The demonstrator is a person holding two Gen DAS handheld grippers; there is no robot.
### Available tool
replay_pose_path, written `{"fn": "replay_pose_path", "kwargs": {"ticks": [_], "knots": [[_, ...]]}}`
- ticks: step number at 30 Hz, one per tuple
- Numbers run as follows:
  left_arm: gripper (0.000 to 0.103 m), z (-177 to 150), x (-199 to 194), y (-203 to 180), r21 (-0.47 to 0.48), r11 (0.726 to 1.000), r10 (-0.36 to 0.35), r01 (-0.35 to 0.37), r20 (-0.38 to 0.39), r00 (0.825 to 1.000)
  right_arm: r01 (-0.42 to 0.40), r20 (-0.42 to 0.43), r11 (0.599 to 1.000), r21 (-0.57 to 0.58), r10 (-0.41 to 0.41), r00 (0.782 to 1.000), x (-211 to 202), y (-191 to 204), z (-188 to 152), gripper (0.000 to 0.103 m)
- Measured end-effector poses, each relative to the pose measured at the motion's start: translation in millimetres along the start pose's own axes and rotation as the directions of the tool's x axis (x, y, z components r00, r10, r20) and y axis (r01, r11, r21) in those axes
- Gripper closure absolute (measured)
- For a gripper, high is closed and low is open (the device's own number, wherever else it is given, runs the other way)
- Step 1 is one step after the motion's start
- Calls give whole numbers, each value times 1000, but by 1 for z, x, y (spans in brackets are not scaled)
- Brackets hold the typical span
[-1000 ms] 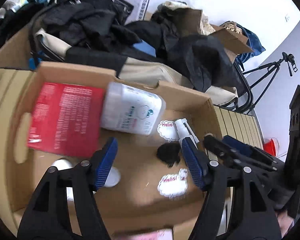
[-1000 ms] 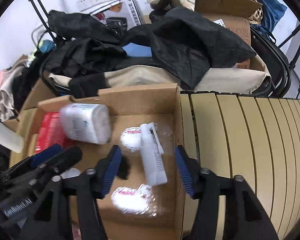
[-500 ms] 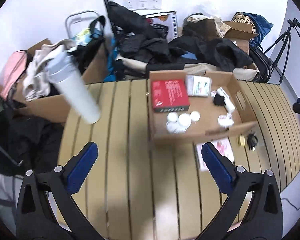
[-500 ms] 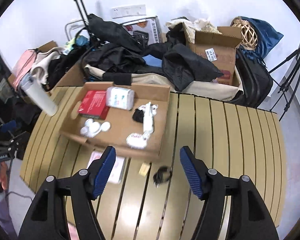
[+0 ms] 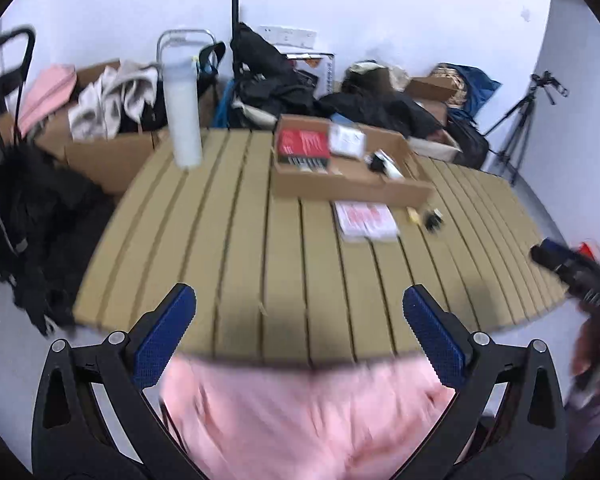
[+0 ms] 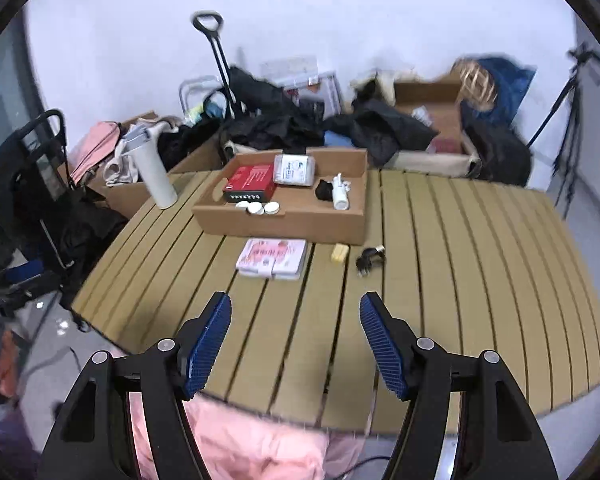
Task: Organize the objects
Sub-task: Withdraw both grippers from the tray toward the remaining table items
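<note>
Lying in the cardboard tray [image 6: 284, 224]: three white caps [image 6: 257, 208], one red box [image 6: 250, 182].

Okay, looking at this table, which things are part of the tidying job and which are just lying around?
Part of the job:
cardboard tray
red box
white spray bottle
pink packet
yellow block
black clip

Just lying about:
white tumbler
black clothes
tripod
pink bag
</note>
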State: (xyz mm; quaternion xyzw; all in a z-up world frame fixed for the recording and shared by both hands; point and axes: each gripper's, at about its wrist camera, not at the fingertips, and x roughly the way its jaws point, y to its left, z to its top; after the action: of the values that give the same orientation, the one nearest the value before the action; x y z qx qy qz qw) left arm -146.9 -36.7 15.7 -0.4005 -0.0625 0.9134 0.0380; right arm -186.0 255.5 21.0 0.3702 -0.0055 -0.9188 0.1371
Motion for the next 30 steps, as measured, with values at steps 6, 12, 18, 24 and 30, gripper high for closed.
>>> {"fn": "replay_pose_path", "kwargs": {"ticks": [6, 12, 18, 24, 30], "knots": [[0, -10, -14, -16, 64, 998, 11, -11, -1, 1000, -128, -46, 988, 87, 132, 990, -23, 4, -79, 32], [0, -14, 14, -31, 87, 996, 22, -17, -53, 998, -105, -39, 989, 104, 109, 993, -14, -1, -79, 32], [0, -7, 57, -44, 131, 991, 4, -5, 13, 1000, -13, -84, 992, 125, 23, 996, 28, -26, -81, 32], [0, 18, 118, -53, 90, 996, -20, 22, -17, 1000, 23, -80, 993, 117, -14, 997, 104, -63, -37, 32], [0, 55, 166, -69, 112, 994, 11, -13, 18, 1000, 67, -112, 984, 165, -49, 992, 209, -93, 16, 33]]}}
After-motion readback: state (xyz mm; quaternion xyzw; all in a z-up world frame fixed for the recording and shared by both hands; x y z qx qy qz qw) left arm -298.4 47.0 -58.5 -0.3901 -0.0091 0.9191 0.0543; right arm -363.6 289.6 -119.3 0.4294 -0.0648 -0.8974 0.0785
